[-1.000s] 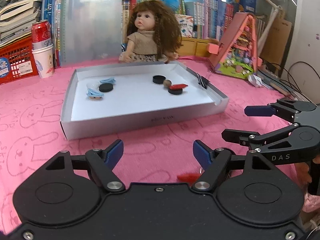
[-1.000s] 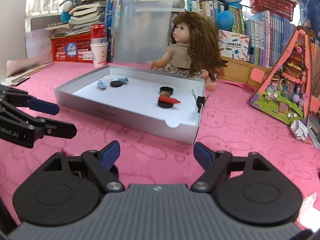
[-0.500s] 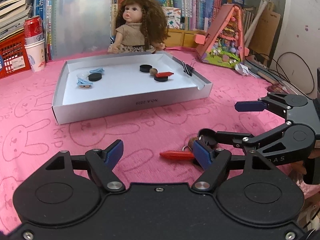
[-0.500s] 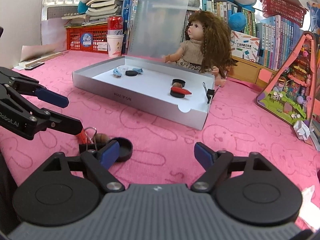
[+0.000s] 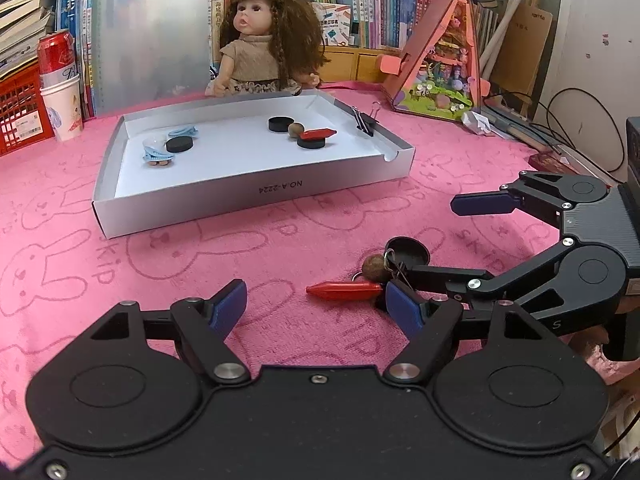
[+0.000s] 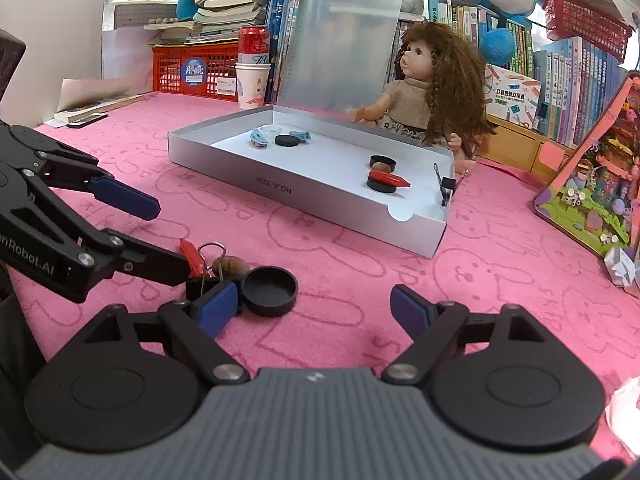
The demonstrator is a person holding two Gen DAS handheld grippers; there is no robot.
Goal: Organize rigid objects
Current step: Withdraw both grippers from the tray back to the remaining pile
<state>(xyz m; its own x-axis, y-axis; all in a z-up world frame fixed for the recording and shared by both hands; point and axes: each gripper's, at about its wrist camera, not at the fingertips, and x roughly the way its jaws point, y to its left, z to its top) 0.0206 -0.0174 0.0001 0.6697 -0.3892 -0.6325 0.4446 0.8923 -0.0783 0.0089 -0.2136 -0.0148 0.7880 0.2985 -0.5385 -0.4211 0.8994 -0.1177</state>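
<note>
You are now looking down on a small heap of loose pieces that was almost hidden under your tools a second ago: both views have tipped so that the heap is coming into sight on the pink bunny-print cloth (image 5: 132, 264), while the shallow silver cardboard tray (image 5: 256, 194) with its sorted pieces is sitting farther off. That is telling you, by my reading, that the next piece to sort is being lined up, not yet picked. Your left gripper (image 5: 316, 306) is standing about half open with nothing between its blue pads, and your right gripper (image 6: 316, 308) is standing wide, also holding nothing. In the heap, the red cone-shaped plastic peg (image 5: 344, 291) is lying just ahead of your left gripper's right-hand finger, pointing across toward the gap. The small brown wooden ball (image 5: 374, 267) is sitting just beyond it, touching the black metal binder clip (image 5: 398, 270). The shallow round black cap (image 6: 270, 290) is lying open side up just ahead of your right gripper's left-hand finger, inside the line of the jaws but close to that pad. The right gripper's lower finger is reaching in over the clip in the left view; whether it is touching the clip I cannot tell.
</note>
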